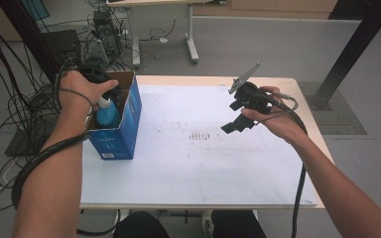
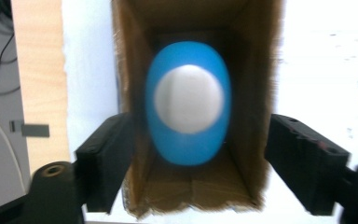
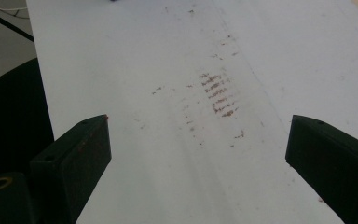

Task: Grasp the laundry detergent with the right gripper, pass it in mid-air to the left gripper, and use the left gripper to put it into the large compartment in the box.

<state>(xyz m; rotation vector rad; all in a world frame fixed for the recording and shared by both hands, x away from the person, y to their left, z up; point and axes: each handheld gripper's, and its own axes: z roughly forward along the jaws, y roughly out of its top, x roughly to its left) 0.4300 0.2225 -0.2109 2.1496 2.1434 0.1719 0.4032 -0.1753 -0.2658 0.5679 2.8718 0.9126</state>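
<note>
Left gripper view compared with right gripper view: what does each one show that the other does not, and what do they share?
The left gripper view alone shows a blue bottle with a white cap, standing inside an open cardboard box, between spread fingers that do not touch it. The right gripper view alone shows brown smudge marks between its wide-apart fingers. Both show the white table cover and two black fingers, open.

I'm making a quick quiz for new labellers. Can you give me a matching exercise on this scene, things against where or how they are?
Things:
1. bottle
2. box
3. left gripper
4. right gripper

States:
A. open, above the stained white sheet
B. blue, standing at the table's left edge
C. blue with a white cap, inside the box
D. open, jaws outside the box walls

Pairs: 1-C, 2-B, 3-D, 4-A
</note>
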